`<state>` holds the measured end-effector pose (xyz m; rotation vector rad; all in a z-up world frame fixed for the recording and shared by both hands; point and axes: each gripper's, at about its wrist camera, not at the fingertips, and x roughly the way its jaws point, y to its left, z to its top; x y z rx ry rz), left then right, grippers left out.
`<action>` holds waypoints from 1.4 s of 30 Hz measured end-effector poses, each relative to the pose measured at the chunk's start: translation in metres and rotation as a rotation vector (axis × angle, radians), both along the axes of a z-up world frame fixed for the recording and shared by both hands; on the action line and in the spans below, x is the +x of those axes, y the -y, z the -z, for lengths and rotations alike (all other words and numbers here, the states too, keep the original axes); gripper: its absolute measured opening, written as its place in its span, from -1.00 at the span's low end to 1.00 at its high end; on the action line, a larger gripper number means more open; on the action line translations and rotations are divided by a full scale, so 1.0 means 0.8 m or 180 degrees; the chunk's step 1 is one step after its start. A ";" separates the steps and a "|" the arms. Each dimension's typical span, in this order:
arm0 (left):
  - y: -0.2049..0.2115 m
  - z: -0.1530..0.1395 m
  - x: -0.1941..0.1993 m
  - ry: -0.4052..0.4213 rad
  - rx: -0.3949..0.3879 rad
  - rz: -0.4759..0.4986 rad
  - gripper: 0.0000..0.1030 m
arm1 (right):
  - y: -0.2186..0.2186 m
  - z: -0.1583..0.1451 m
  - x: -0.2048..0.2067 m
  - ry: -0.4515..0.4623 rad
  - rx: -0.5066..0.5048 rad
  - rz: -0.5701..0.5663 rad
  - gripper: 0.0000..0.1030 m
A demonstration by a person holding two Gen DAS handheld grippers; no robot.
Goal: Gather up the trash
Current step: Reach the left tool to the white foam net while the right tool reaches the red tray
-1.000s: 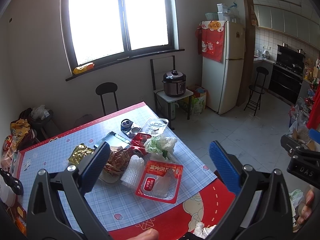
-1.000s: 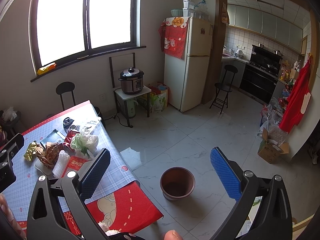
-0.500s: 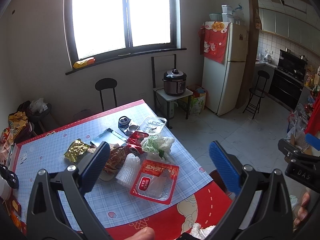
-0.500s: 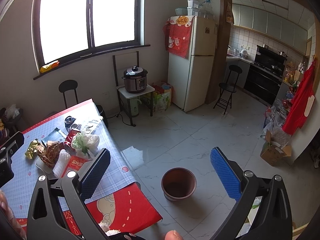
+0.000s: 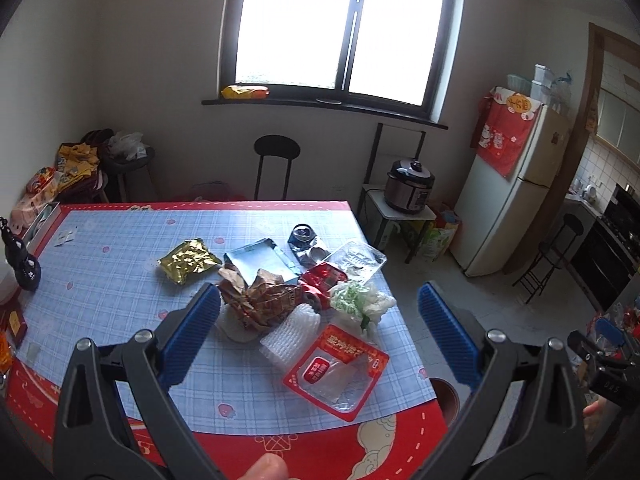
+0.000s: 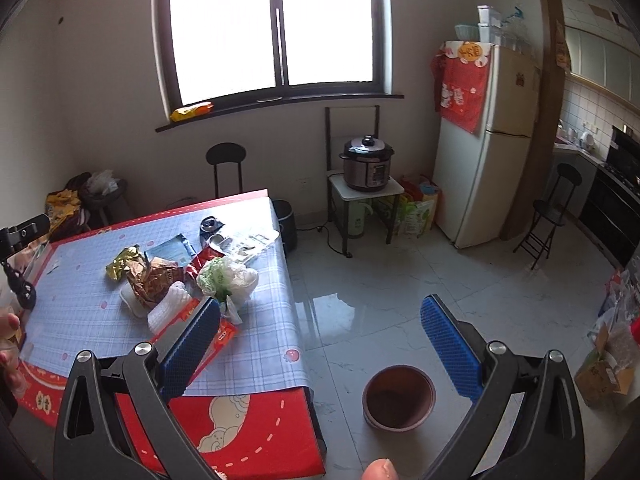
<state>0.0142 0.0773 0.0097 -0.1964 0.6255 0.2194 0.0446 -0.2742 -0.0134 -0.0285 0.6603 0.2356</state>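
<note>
A heap of trash is seen on the table (image 5: 100,280), gathered toward its right edge. Nearest the front edge lies a red tray (image 5: 335,372), with white foam (image 5: 289,330) touching it on the far side. A brown wrapper (image 5: 260,300) is piled behind the foam, and a gold packet (image 5: 187,260) lies apart to its left. A white and green bag (image 5: 358,300) sits close to the right edge, with a clear tray (image 5: 354,258) and a can (image 5: 303,234) beyond it toward the far right corner.

The left gripper (image 5: 319,334) is held above the front of the table, its blue fingers spread wide and nothing between them. The right gripper (image 6: 320,346) is held off the table's right edge, likewise spread wide and empty. A brown bin (image 6: 399,396) stands on the floor (image 6: 400,280) just beside the table's front right corner.
</note>
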 end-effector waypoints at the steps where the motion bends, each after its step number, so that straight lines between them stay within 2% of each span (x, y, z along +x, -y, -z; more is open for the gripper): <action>1: -0.010 0.005 -0.003 -0.0060 -0.0004 -0.0053 0.90 | -0.006 0.002 0.007 0.0011 -0.0026 -0.0084 0.91; 6: -0.058 0.039 -0.009 -0.0327 0.0070 -0.0234 0.90 | -0.055 0.025 0.042 -0.0061 0.0006 -0.0508 0.91; 10: -0.097 0.082 0.001 -0.0493 -0.0013 -0.0255 0.90 | -0.109 0.064 0.068 -0.0342 -0.0031 -0.0739 0.91; 12: -0.112 0.103 0.010 -0.0589 0.0057 -0.0257 0.90 | -0.131 0.087 0.077 -0.0481 -0.0047 -0.0753 0.91; 14: -0.124 0.125 0.019 -0.0656 0.0095 -0.0252 0.90 | -0.149 0.115 0.086 -0.0681 0.0019 -0.0785 0.91; 18: -0.152 0.172 0.041 -0.0866 0.0002 -0.0215 0.89 | -0.183 0.181 0.104 -0.1204 0.0099 -0.0833 0.91; 20: -0.155 0.189 0.050 -0.0950 0.0049 -0.0158 0.88 | -0.197 0.212 0.110 -0.1484 0.0189 -0.0862 0.91; 23: -0.161 0.209 0.061 -0.1041 0.0044 -0.0058 0.88 | -0.211 0.247 0.114 -0.1747 0.0283 -0.0803 0.87; 27: -0.165 0.227 0.071 -0.1134 0.0034 0.0025 0.85 | -0.225 0.274 0.117 -0.1986 0.0482 -0.0756 0.72; 32: -0.168 0.247 0.082 -0.1279 -0.0073 0.0087 0.60 | -0.234 0.290 0.116 -0.2184 0.0638 -0.0781 0.57; 36: -0.161 0.257 0.085 -0.1316 -0.0106 0.0152 0.59 | -0.235 0.303 0.116 -0.2344 0.0759 -0.0764 0.29; 42: -0.152 0.264 0.089 -0.1342 -0.0163 0.0233 0.53 | -0.238 0.318 0.119 -0.2468 0.0770 -0.0751 -0.07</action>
